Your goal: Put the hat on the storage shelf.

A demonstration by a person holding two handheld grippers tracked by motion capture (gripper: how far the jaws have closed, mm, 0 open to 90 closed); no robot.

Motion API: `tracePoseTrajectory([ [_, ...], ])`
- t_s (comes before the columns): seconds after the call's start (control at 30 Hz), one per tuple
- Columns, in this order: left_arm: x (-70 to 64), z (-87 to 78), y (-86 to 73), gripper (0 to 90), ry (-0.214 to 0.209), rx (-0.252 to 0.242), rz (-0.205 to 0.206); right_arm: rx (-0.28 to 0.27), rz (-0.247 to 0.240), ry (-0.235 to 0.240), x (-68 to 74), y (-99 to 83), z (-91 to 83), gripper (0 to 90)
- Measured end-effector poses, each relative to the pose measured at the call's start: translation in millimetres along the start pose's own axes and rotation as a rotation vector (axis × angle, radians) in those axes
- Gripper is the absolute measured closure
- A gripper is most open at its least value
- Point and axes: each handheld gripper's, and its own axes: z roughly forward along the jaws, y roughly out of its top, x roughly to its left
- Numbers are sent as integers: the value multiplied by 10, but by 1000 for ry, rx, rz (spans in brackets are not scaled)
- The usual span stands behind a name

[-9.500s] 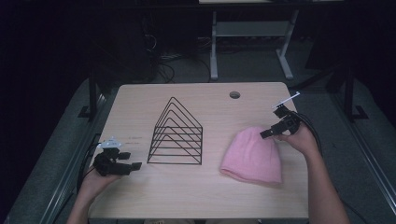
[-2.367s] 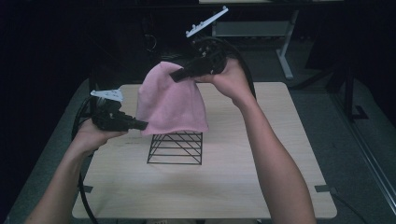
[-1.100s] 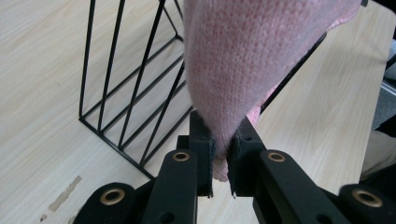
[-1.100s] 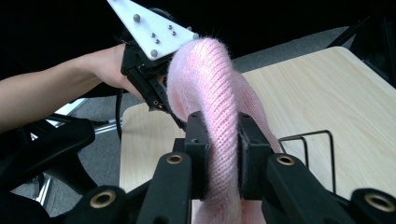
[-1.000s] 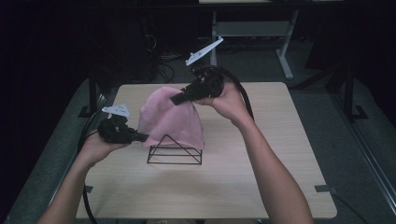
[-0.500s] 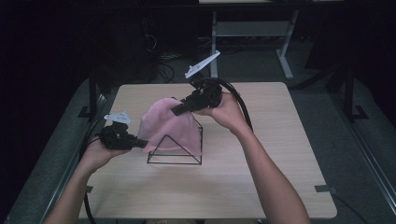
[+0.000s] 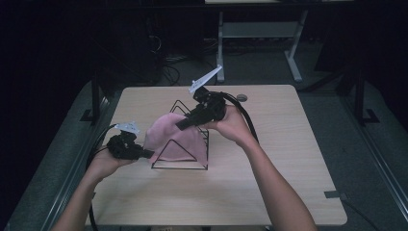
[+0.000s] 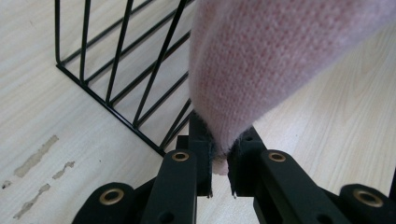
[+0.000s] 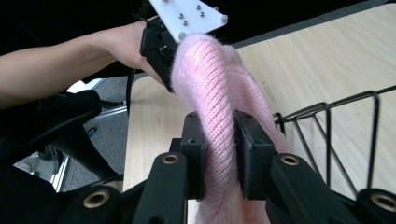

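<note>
A pink knitted hat (image 7: 171,137) hangs stretched over the left end of a black wire rack (image 7: 185,139) on the table. My left gripper (image 7: 148,154) sits at the hat's lower left, shut on its edge; in the left gripper view the pink hat (image 8: 261,70) runs down between the jaws of the left gripper (image 8: 219,170), beside the wire rack (image 8: 121,79). My right gripper (image 7: 182,125) is above the rack, shut on a fold of the hat. In the right gripper view the pink hat (image 9: 215,88) is pinched by the right gripper (image 9: 219,140), with the other gripper's grey plate (image 9: 187,16) beyond.
The wooden table (image 7: 288,159) has a round cable hole (image 7: 241,97) near its far edge. A table frame (image 7: 260,33) stands on the dark floor behind. Cables trail from both grippers. The rack's wires (image 9: 345,135) lie to the right in the right gripper view.
Both grippers have come down with the hat over the last seconds, lowering it from above the rack onto the rack's left end. The left gripper moved down and toward the table's front.
</note>
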Motion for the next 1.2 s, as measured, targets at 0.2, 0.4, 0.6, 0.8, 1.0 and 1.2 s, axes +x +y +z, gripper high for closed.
tracePoseTrajectory([
  [0.2,27,77,-63,817,-2,18,-5,22,-3,7,-20,-75,85,743],
  [0.4,55,160,-97,817,11,62,-3,45,5,15,-31,-147,173,712],
  [0.6,26,220,-90,814,36,103,19,41,11,-7,-17,-188,149,569],
  [0.8,27,216,-102,698,33,126,26,12,-21,-27,46,-176,70,737],
  [1.0,65,215,-148,789,56,173,35,27,-28,-49,85,-156,108,822],
  [1.2,60,276,-139,844,86,178,35,36,-22,-45,84,-147,150,829],
])
